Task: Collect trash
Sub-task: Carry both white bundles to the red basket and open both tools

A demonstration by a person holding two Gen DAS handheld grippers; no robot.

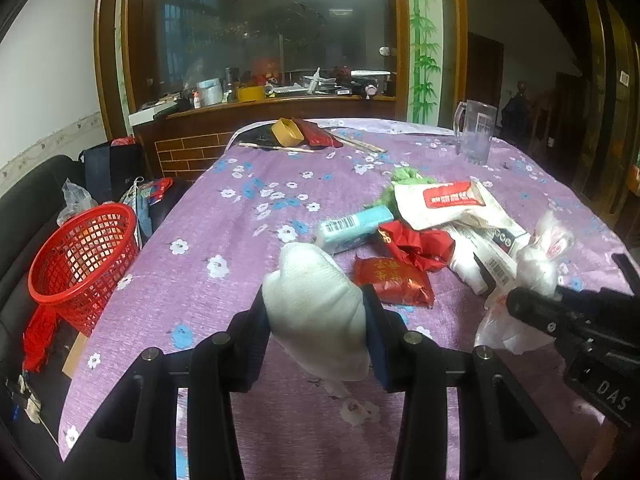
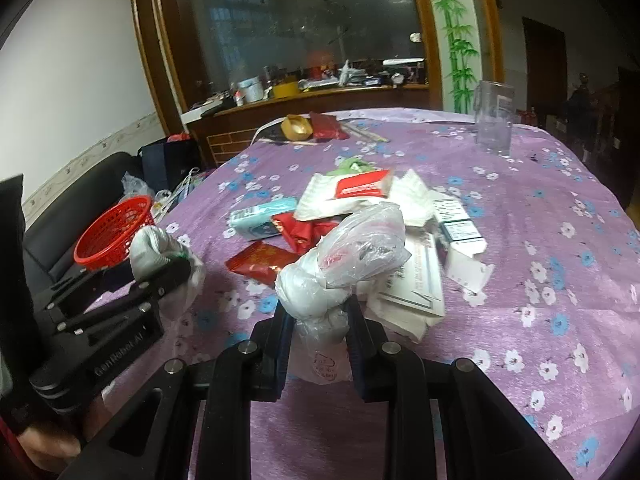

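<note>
While L gripper clamps white wad, R gripper pinches plastic bag; table's left edge seems clear.

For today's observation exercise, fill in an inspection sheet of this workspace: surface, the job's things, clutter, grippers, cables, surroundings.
Surface: table under a purple flowered cloth.
Job's things: red basket beside the table's left edge; pile of wrappers, blue pack and red packet lying on the cloth.
Clutter: clear jug, yellow box and chopsticks at the far end.
Grippers: left gripper shut on a white wad; right gripper shut on a crumpled plastic bag.
Cables: nothing seen.
Surroundings: dark sofa, crowded counter below a glass partition, bamboo wall painting.
</note>
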